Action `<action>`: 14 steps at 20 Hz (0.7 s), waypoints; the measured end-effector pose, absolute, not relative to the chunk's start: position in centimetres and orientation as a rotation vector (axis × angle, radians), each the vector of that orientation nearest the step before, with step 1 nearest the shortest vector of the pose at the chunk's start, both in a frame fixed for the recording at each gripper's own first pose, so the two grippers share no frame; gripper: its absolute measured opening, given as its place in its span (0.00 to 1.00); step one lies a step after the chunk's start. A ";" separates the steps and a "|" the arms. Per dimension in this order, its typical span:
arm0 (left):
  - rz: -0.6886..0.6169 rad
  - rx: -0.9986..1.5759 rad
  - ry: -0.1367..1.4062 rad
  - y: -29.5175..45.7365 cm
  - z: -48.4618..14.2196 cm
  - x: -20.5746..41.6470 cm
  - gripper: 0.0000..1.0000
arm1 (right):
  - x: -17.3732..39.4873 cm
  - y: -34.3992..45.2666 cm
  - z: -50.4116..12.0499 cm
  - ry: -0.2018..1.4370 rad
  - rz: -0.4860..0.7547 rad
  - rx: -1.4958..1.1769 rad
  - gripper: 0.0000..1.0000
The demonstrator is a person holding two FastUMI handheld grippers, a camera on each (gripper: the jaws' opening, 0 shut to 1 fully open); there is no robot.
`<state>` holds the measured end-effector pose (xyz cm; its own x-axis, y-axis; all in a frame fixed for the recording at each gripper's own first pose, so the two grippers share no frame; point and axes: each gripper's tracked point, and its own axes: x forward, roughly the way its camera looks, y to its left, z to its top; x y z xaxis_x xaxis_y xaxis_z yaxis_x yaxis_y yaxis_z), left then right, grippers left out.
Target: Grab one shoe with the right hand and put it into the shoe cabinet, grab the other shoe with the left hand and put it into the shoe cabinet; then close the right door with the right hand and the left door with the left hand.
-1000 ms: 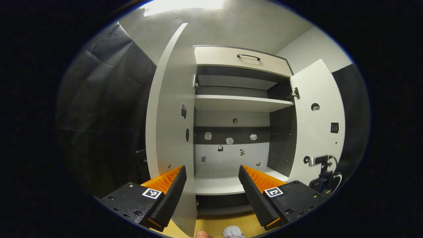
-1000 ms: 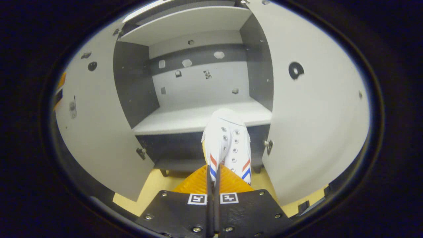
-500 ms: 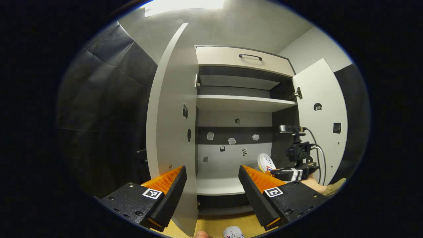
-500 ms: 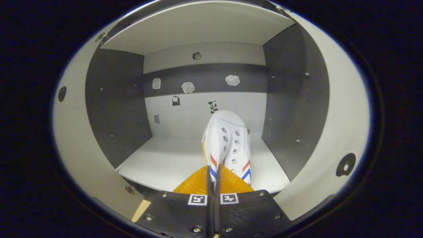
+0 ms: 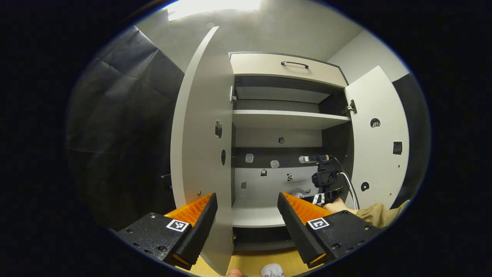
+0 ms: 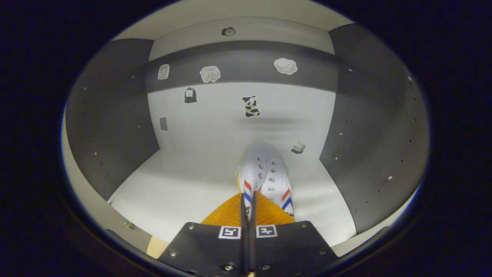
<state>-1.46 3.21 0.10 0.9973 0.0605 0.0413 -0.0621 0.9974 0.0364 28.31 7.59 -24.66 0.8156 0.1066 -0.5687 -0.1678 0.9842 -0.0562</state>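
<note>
The shoe cabinet [image 5: 284, 119] stood with both doors swung wide, and your right gripper [image 6: 248, 209] was inside its lower compartment, pinching a white shoe [image 6: 265, 179] by the heel, toe toward the cabinet's back wall. Your left gripper [image 5: 246, 215] hung spread and empty before the cabinet, with the other shoe [image 5: 272, 270] on the floor below it.

You are getting glare from a ceiling light [image 5: 213, 5] in the left gripper view; the cabinet interior [image 6: 246, 115] is looking dimmer, edges are bending, and the shoe [image 6: 265, 175] toe is blurring softly.
</note>
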 end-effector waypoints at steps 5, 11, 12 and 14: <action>0.071 0.044 -0.033 3.2 0.1 -1.4 0.96 | 28.1 8.5 -26.1 0.640 0.161 -0.110 0.02; 0.069 0.039 -0.022 3.0 -0.3 -1.2 0.99 | 26.5 8.0 -22.4 0.553 0.173 -0.122 0.16; 0.061 0.028 -0.007 2.8 -0.8 -1.1 0.99 | 25.9 7.8 -20.9 0.521 0.173 -0.117 0.16; 0.038 0.008 0.031 1.9 -2.1 -0.9 1.00 | 24.1 7.5 -17.6 0.457 0.176 -0.099 0.16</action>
<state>-0.87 1.93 -2.06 0.9988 0.0381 -0.0305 -0.0379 0.9992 0.0081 24.14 7.53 -17.60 0.8825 0.1467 -0.4468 -0.1910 0.9800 -0.0556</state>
